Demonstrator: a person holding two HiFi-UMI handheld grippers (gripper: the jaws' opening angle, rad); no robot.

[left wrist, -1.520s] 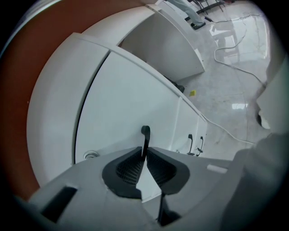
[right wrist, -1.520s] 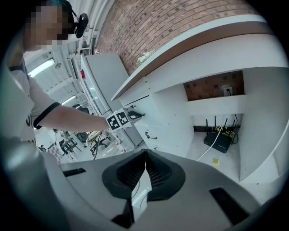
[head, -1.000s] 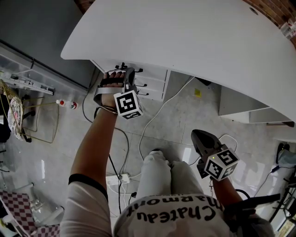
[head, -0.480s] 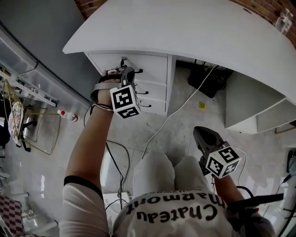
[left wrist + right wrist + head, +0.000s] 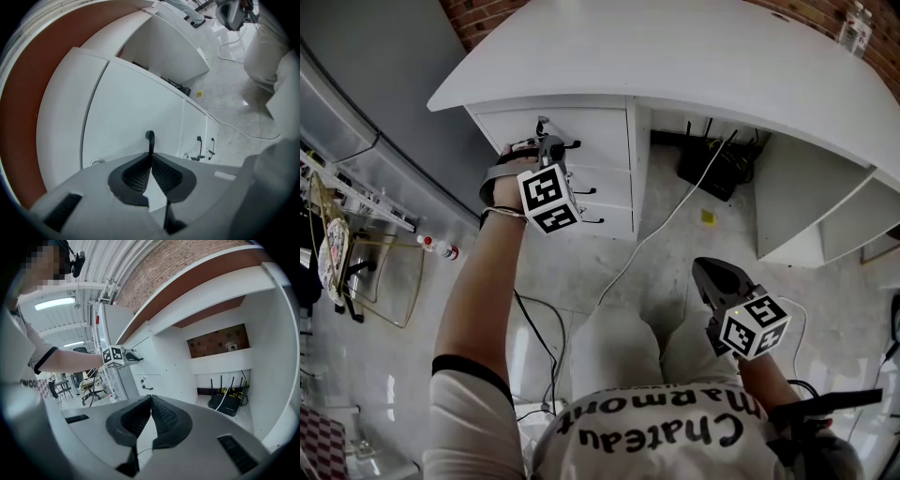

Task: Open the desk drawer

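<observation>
The white drawer unit (image 5: 598, 159) stands under the left end of the white desk (image 5: 694, 66). My left gripper (image 5: 551, 142) is at the top drawer (image 5: 592, 126), shut on its thin black handle (image 5: 150, 138). In the left gripper view the handle sticks up from between the closed pads of the left gripper (image 5: 150, 154), against the white drawer front (image 5: 131, 108). I cannot tell whether the drawer stands out from the unit. My right gripper (image 5: 703, 270) hangs over the floor beside the person's knee, away from the desk. In its own view the right gripper (image 5: 150, 398) is shut with nothing between its pads.
Two lower drawers carry black handles (image 5: 587, 192). A black router (image 5: 712, 173) with a white cable (image 5: 661, 230) sits in the knee space under the desk. A small bottle (image 5: 441, 249) and a wire rack (image 5: 389, 272) stand on the floor at the left.
The head view has tilted, so the drawer fronts and the knee space under the desk now show. The left gripper stays on the top handle. The right gripper stays beside the knee.
</observation>
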